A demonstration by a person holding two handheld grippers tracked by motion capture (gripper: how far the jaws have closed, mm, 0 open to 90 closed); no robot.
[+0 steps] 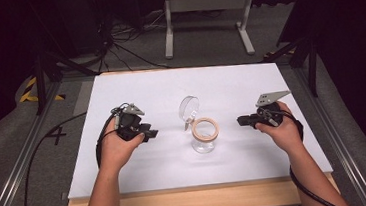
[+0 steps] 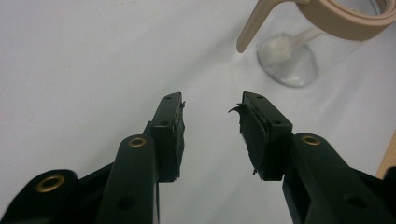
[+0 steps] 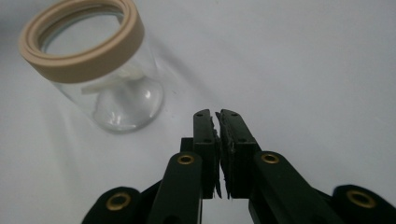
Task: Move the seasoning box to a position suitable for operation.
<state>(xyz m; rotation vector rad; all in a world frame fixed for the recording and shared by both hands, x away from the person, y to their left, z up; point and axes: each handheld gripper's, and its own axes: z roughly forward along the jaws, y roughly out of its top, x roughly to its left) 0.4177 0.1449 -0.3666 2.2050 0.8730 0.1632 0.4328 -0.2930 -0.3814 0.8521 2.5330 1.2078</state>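
The glass jar (image 1: 205, 136) stands mid-counter (image 1: 135, 92), well apart from every edge. Left tongs (image 1: 151, 134) gape, released; right tongs (image 1: 241, 121) are clenched on nothing, both clear of the jar.

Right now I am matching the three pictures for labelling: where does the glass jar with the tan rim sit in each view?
High view: the glass jar stands mid-table, between the left gripper and right gripper.
Left gripper view: upper right, beyond the open jaws.
Right gripper view: upper left, beyond the shut jaws.
Shared landmark: its tan rim, over the white table.
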